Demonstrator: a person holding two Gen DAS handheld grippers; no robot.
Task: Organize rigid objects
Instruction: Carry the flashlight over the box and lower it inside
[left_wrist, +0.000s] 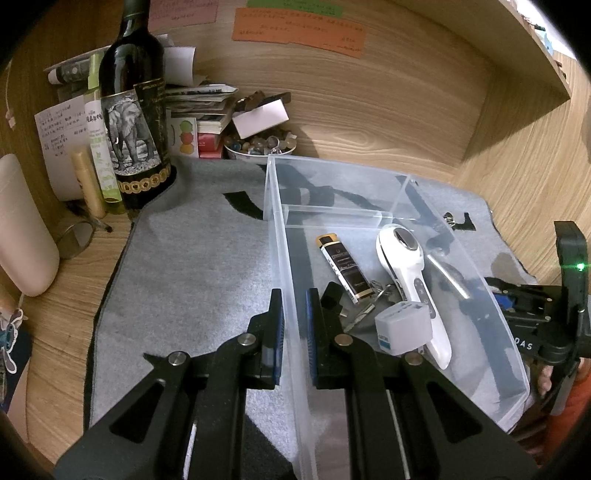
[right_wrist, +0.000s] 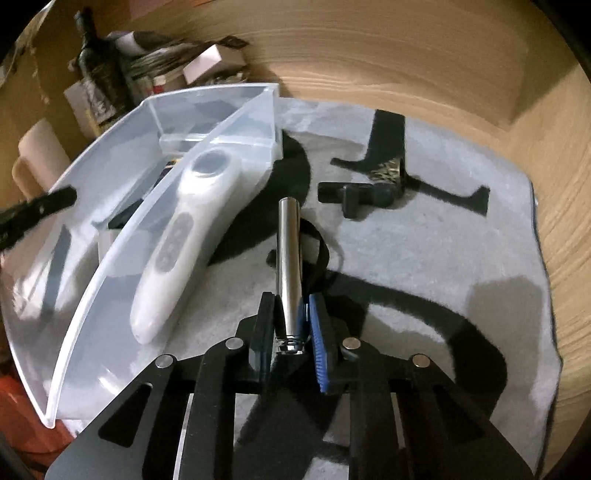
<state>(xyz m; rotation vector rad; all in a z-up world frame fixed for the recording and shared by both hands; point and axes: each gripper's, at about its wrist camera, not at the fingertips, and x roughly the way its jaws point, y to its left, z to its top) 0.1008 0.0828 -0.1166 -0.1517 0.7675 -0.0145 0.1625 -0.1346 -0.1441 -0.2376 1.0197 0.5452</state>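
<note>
Right gripper (right_wrist: 291, 321) jaws clamped a metal cylinder (right_wrist: 289, 254) above the grey mat (right_wrist: 424, 258), just right of the clear bin (right_wrist: 74, 332). Left gripper (left_wrist: 294, 321) jaws straddled the bin's left wall – narrow gap, contact unclear. White handheld device (left_wrist: 410, 284), lighter (left_wrist: 341, 264), small white cube (left_wrist: 402, 328) lay inside. Step: transporting cylinder – next move likely calls for carrying it left over the rim, then releasing.

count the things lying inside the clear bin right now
At least 4 in the clear bin: white handheld device along the right wall, black-and-gold lighter to its left, white cube adapter nearest, keys between them. More may hide beneath.
</note>
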